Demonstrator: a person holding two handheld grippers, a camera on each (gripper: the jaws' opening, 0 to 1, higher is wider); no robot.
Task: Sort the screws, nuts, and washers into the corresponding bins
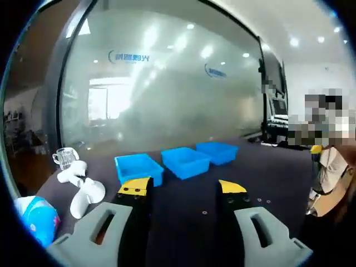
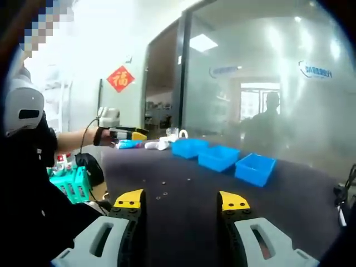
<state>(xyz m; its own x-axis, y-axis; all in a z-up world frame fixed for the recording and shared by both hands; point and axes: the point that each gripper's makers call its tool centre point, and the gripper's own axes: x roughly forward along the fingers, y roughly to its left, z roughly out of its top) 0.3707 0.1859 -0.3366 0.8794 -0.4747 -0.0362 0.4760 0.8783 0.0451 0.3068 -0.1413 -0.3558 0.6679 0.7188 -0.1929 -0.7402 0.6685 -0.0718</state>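
Observation:
Three blue bins stand in a row on the dark table: left bin (image 1: 139,168), middle bin (image 1: 186,161), right bin (image 1: 218,151). In the right gripper view the same bins (image 2: 218,157) run across the table's far side. Small metal pieces (image 1: 204,212) lie loose on the dark top, with more hardware (image 2: 164,194) scattered near the front. My left gripper (image 1: 183,189) is open and held above the table short of the bins. My right gripper (image 2: 181,201) is open too, with nothing between its jaws. The left gripper (image 2: 139,134) shows far left, held in a hand.
White plastic objects (image 1: 83,192), a glass cup (image 1: 65,157) and a blue-white packet (image 1: 36,219) sit at the table's left end. A frosted glass wall (image 1: 167,83) rises behind the table. A teal box (image 2: 69,183) stands off the near edge. A person (image 1: 328,178) is at the right.

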